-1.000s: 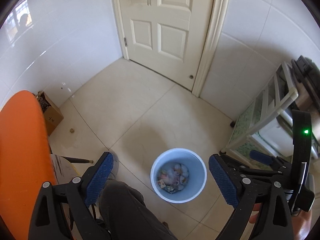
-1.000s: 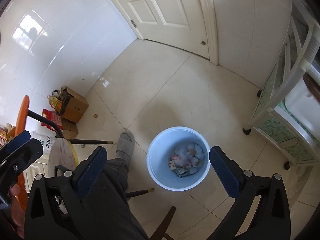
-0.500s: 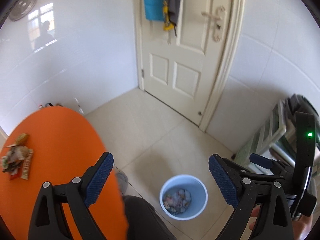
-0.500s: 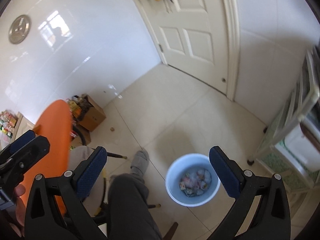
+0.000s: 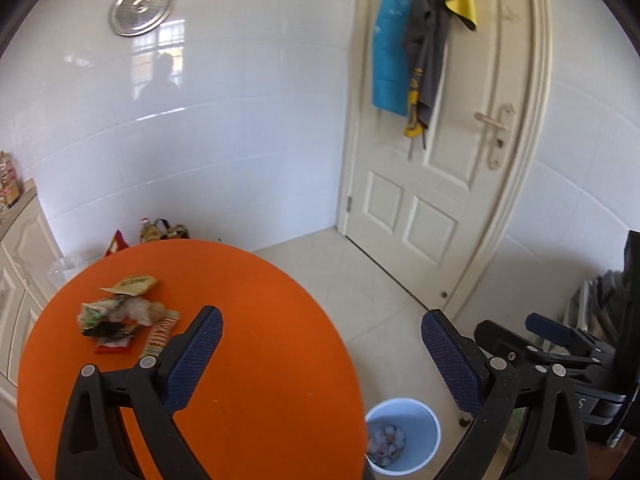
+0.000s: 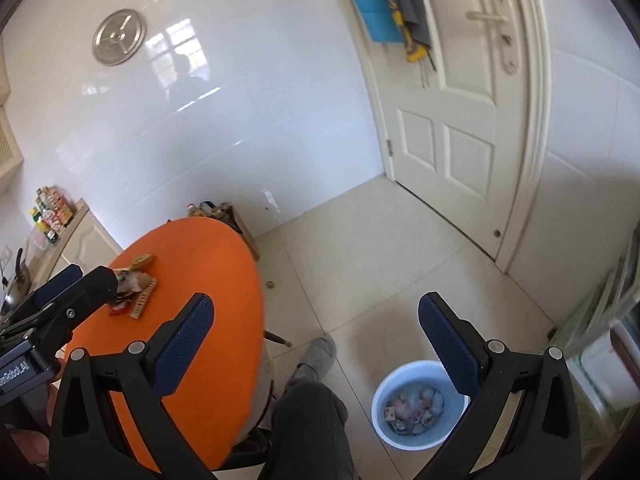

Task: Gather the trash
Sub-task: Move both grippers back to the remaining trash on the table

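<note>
A pile of crumpled wrappers and tissue [image 5: 120, 318] lies on the round orange table [image 5: 248, 360], at its left side; it also shows in the right wrist view [image 6: 134, 288]. A light blue bin [image 5: 404, 436] with trash inside stands on the floor to the right of the table, also in the right wrist view [image 6: 416, 404]. My left gripper [image 5: 320, 354] is open and empty above the table's right part. My right gripper [image 6: 316, 344] is open and empty, above the floor between table and bin.
A white door [image 5: 436, 184] with hanging clothes is at the back right. A cardboard box and bags [image 6: 228, 216] sit by the tiled wall. A cream cabinet [image 5: 16, 264] stands at left, a rack [image 6: 600, 344] at right. The person's leg [image 6: 312, 412] is below.
Both grippers have lifted and tilted up from the bin. The orange table and its trash pile have come into view. Both stay open.
</note>
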Available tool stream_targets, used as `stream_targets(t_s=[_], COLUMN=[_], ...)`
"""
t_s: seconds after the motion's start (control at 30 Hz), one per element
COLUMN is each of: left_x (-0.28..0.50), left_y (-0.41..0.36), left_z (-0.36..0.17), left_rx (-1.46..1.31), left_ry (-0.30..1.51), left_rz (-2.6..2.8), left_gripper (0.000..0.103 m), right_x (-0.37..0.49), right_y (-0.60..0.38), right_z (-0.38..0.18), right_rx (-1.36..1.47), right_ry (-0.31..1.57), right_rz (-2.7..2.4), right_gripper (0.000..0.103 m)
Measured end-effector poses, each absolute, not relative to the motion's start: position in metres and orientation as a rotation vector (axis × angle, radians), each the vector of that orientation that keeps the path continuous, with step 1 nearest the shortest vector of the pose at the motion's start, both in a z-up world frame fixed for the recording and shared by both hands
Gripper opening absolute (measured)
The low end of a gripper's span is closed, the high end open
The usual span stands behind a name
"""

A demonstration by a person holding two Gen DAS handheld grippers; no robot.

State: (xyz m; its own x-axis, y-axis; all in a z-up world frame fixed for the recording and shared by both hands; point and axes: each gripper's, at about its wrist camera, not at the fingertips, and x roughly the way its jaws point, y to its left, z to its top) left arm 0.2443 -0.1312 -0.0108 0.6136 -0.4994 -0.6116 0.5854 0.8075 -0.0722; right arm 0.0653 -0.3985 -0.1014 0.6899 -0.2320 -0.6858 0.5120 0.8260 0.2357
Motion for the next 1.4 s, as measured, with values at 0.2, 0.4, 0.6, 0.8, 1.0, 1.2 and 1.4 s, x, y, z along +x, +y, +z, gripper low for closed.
stream_targets(t_s=[0.2,0.4,0.6,0.8,1.0,1.2,1.4], left_x=[0.232,0.222,0.209,0.19,0.164,0.162,0.176], left_y=[-0.073,-0.023,0.008,0.052,0.098,0.133,0.139], left_z=[0.004,0.017,0.026,0.032,0.029,0.024,0.012], left_rx=[0.084,0.043,0.017,-0.014,-0.039,-0.059,-0.071], left_ry=[0.622,0.588,0.551,0.519,0.509,0.531,0.574], left_rz=[-0.552,-0.463,-0.389,-0.304,-0.2,-0.137,-0.112], left_gripper=[0.099,0.1,0.1,0.1,0.101,0.101,0.101], right_x=[0.091,0.115,0.137,0.157,0.175,0.194,0.219], right_y=[-0.358,-0.318,-0.278,-0.228,-0.186,-0.159,-0.158], right_z=[-0.08,-0.059,-0.044,-0.031,-0.029,-0.037,-0.059], right_rx=[0.366,0.308,0.253,0.188,0.114,0.076,0.059], right_ry=[0.666,0.631,0.611,0.592,0.597,0.627,0.683], right_rz=[-0.357,-0.274,-0.204,-0.124,-0.056,-0.015,-0.008], right_gripper=[0.103,0.103,0.103,0.103,0.103,0.103,0.103])
